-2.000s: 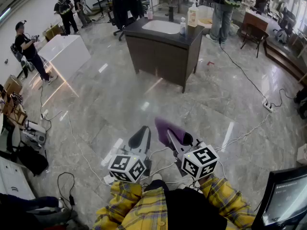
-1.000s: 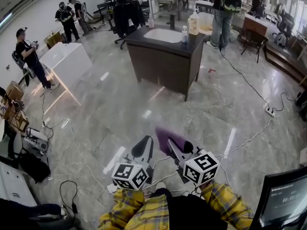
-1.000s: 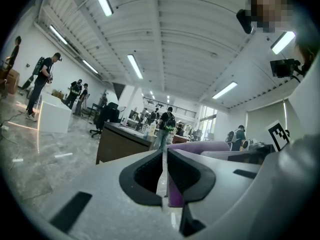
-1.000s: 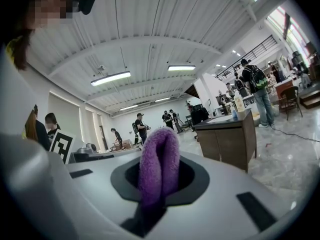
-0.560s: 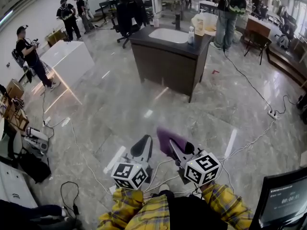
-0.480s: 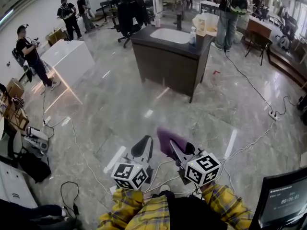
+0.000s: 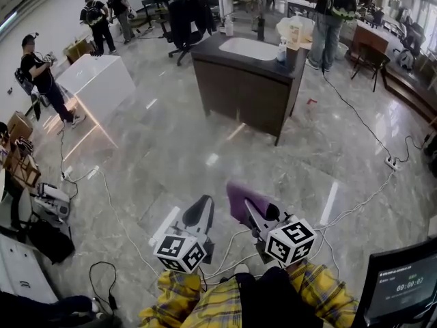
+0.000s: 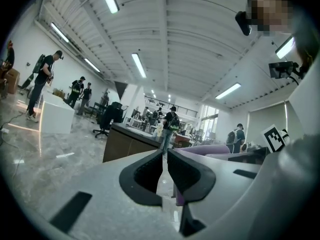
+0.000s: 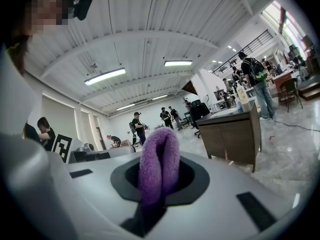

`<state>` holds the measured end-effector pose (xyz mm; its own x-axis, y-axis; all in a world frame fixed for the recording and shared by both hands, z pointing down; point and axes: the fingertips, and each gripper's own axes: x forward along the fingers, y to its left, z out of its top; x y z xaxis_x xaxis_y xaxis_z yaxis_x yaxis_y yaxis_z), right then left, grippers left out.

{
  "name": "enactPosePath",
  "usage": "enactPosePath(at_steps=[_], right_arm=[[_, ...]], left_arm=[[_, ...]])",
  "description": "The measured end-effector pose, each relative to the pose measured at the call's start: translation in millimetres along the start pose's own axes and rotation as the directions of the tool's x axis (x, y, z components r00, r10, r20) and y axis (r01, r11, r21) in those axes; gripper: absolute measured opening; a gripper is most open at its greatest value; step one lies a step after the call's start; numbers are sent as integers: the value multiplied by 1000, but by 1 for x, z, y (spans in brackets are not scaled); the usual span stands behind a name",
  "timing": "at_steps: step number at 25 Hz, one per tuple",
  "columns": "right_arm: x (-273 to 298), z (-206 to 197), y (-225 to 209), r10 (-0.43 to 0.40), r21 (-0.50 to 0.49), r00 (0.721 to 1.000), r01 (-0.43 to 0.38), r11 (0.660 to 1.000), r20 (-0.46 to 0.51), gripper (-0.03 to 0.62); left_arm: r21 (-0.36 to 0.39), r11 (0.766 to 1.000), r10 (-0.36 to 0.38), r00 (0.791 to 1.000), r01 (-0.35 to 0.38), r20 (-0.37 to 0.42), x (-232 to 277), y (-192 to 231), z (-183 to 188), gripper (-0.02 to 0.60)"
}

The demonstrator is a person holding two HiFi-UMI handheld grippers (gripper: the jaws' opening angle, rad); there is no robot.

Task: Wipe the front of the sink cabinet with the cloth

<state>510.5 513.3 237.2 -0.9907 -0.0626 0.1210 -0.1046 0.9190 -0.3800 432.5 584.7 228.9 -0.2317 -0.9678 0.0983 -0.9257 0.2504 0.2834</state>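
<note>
Nearer than a moment ago, the sink cabinet [image 7: 242, 94] stands well ahead of you across the glossy floor [image 7: 171, 149]. Your right gripper [image 7: 251, 205] pinches the folded purple cloth [image 9: 159, 164], well apart from the cabinet front. Your left gripper [image 8: 164, 156] is pressed together, holding nothing.

cloth [image 7: 239, 195]: purple, folded over, pinched in right gripper [image 7: 255, 210] | sink cabinet [image 7: 239, 91]: dark brown, upright, well apart from cloth

Left tool [image 8: 164, 156], jaws all but together, sink cabinet [image 8: 127, 145] well ahead, purple cloth [image 8: 205, 149] at right.
</note>
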Motion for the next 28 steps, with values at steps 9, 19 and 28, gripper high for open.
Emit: enactPosePath(at_steps=[9,19,28], right_arm=[[18,1,-1,7,1,1000,-7,1000,-4,44],[75,17,-33,50,-13,999,-50,999,-8,44],[138,54,-74,112,-50,993,-113,992,-34,44]], left_arm=[[46,999,8,1000,-8,-3,2,15,5,31],[50,998,27,1000,-28,10,52,48,14,31],[47,997,63,998,-63,8,119,74,34,31]])
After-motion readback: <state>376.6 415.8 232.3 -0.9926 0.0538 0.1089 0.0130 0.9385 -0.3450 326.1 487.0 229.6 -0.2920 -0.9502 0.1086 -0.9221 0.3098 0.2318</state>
